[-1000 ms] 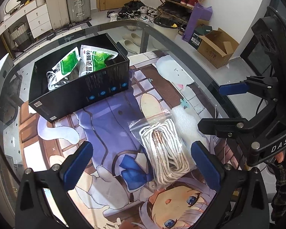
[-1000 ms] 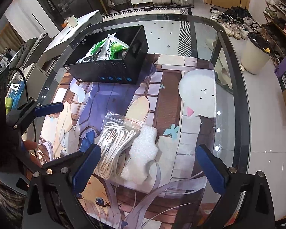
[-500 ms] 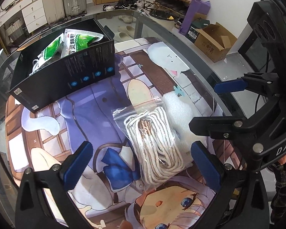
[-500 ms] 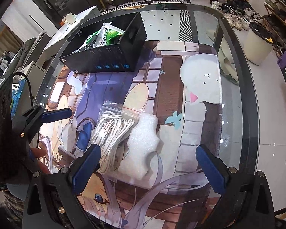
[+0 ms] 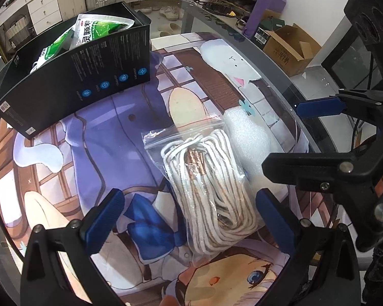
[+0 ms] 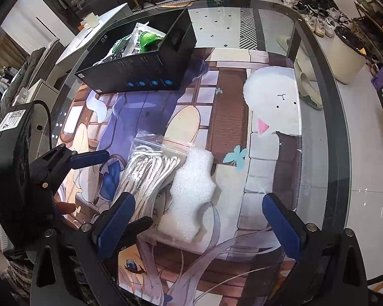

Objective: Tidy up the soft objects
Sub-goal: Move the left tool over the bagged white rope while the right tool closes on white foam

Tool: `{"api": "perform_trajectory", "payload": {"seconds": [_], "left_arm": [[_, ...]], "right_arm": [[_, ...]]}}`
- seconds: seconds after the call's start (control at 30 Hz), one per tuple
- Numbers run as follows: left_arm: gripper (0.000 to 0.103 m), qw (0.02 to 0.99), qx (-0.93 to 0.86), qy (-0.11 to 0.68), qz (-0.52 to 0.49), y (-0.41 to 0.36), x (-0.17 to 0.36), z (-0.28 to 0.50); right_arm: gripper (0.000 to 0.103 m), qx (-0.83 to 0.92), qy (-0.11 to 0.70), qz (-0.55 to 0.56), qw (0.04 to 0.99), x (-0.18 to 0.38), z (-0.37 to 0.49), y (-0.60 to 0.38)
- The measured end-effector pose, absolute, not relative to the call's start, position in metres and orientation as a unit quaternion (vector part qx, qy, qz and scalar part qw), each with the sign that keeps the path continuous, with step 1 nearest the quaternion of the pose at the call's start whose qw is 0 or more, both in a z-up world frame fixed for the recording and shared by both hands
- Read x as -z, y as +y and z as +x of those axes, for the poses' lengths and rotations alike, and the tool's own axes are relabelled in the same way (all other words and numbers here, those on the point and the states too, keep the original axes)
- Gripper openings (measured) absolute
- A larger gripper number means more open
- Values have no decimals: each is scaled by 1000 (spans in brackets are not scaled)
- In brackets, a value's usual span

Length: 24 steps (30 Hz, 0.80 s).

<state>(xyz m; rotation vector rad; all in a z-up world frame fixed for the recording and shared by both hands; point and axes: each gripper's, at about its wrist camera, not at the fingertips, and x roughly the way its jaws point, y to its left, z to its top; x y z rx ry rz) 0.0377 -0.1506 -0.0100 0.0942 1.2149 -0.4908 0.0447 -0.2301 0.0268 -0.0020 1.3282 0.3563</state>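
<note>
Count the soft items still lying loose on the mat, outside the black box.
2. The bagged rope lies between the open left tongs; the white foam piece lies touching its side, ahead of the open right tongs. Others may sit out of view.

You can read Chinese characters 灵颗粒 on green packet (image 5: 99, 29) in black box (image 5: 89, 71), upper left of frame. Box side print, cardboard carton (image 5: 286, 51) label: too small for you to read.
</note>
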Motion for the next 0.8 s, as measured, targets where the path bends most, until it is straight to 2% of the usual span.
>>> {"api": "perform_trajectory", "payload": {"seconds": [0.8], "left_arm": [[103,796,203,568,56,-128,17,47]], "right_arm": [[101,-152,625,-25,765,-13,47,-215]]}}
